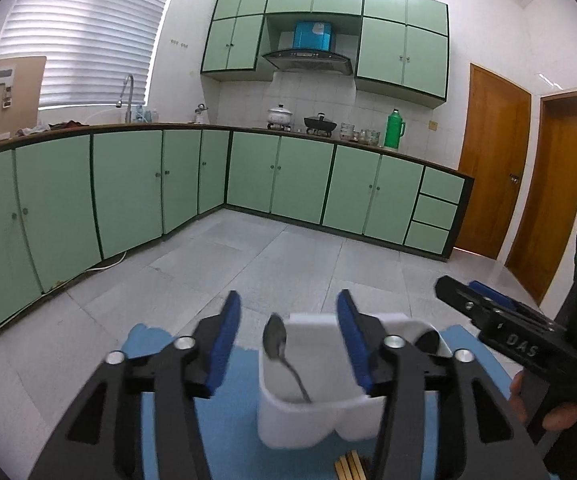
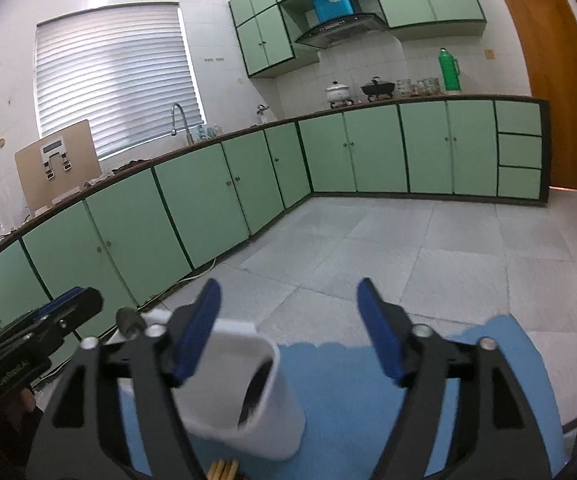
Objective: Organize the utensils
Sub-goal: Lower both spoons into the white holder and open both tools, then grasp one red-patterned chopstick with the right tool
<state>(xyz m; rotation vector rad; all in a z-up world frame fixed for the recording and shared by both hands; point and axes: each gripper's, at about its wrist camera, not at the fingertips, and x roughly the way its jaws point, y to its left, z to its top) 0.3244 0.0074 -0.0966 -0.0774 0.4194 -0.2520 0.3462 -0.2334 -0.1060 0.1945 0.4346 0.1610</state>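
Note:
A white utensil holder (image 1: 312,420) with two compartments stands on a blue mat (image 1: 232,432). A metal spoon (image 1: 278,344) stands in its left compartment, bowl up. A dark utensil (image 1: 428,340) shows in the right compartment. My left gripper (image 1: 288,340) is open and empty, its blue pads (image 1: 224,344) either side of the holder's top. In the right wrist view the holder (image 2: 256,400) is blurred, below my open, empty right gripper (image 2: 288,328). Wooden chopsticks (image 1: 348,468) lie on the mat in front of the holder; they also show in the right wrist view (image 2: 222,470).
The right gripper's body (image 1: 520,332) shows at the right of the left wrist view; the left gripper's body (image 2: 36,340) shows at the left of the right wrist view. Beyond the mat are a grey tiled floor (image 1: 288,256) and green kitchen cabinets (image 1: 280,176).

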